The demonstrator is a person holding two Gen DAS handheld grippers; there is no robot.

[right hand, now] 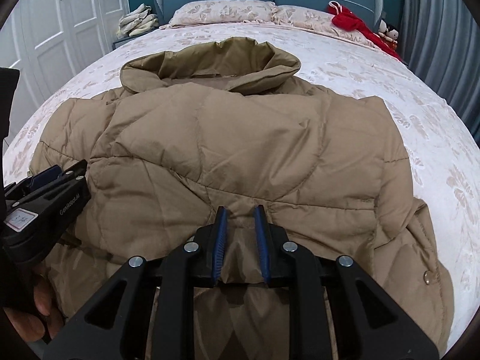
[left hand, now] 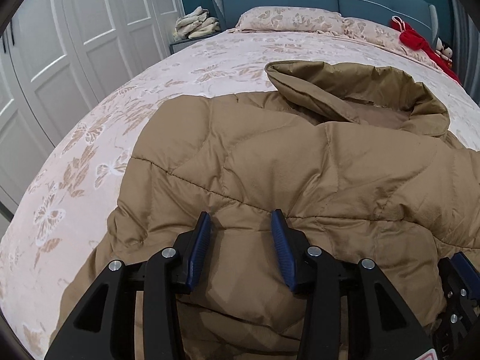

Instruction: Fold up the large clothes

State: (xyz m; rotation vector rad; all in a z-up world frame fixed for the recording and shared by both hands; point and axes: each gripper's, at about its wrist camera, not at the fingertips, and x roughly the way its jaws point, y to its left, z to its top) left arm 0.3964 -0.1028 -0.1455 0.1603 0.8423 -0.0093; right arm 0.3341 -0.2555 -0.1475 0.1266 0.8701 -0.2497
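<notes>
A tan quilted down jacket [left hand: 300, 165] [right hand: 240, 135] lies flat on the bed, its hood [right hand: 210, 60] pointing toward the pillows. My left gripper [left hand: 241, 225] is low on the jacket's near part. Its jaws stand apart with puffy fabric bulging between them, and the pads do not visibly squeeze it. My right gripper [right hand: 241, 213] is pinched on a narrow fold of the jacket near its lower middle. The left gripper [right hand: 54, 180] also shows at the left edge of the right wrist view, held by a hand [right hand: 39, 300]. The right gripper's [left hand: 462, 273] tip peeks in at the left view's lower right.
The bed [right hand: 390, 69] has a pale butterfly-print cover, with two pillows [right hand: 225, 10] at a blue headboard. A red garment [right hand: 351, 19] and small dolls [right hand: 390, 34] lie at the far right. Folded cloths [right hand: 138, 19] sit on a nightstand, with white wardrobe doors [left hand: 75, 45] to the left.
</notes>
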